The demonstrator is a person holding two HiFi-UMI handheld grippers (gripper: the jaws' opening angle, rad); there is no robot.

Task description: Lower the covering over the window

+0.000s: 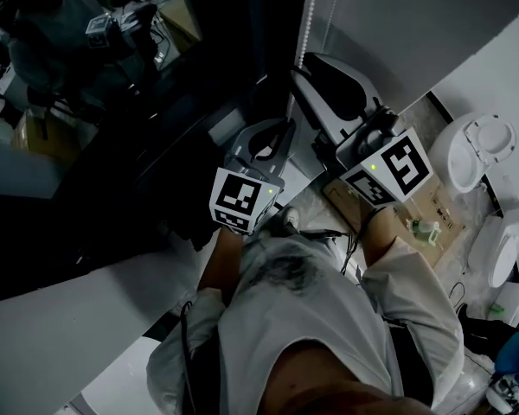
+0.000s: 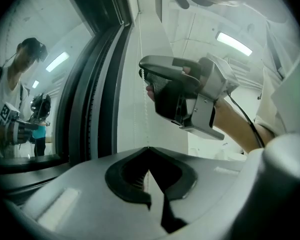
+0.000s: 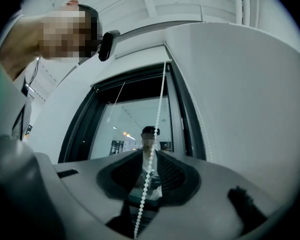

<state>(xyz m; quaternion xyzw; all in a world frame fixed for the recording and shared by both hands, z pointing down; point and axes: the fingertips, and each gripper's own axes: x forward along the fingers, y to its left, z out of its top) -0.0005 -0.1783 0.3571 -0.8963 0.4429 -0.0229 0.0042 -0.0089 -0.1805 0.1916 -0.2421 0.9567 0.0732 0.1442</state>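
Note:
A white bead chain (image 1: 309, 20) hangs beside the dark, uncovered window (image 1: 112, 119); no covering shows over the glass. My left gripper (image 1: 284, 128) is shut on the chain, which enters its meeting tips in the left gripper view (image 2: 148, 149). My right gripper (image 1: 304, 64) sits higher on the same chain. In the right gripper view the chain (image 3: 157, 114) runs down between its fingers (image 3: 150, 154), which stand slightly apart and do not pinch it. The right gripper (image 2: 144, 76) also appears in the left gripper view, close against the chain (image 2: 140, 44).
The black window frame (image 2: 85, 94) runs just left of the chain, with a white wall (image 3: 240, 109) to the right. The glass reflects a person (image 2: 20, 84). On the floor are a cardboard sheet (image 1: 419, 210) and white fixtures (image 1: 480, 150).

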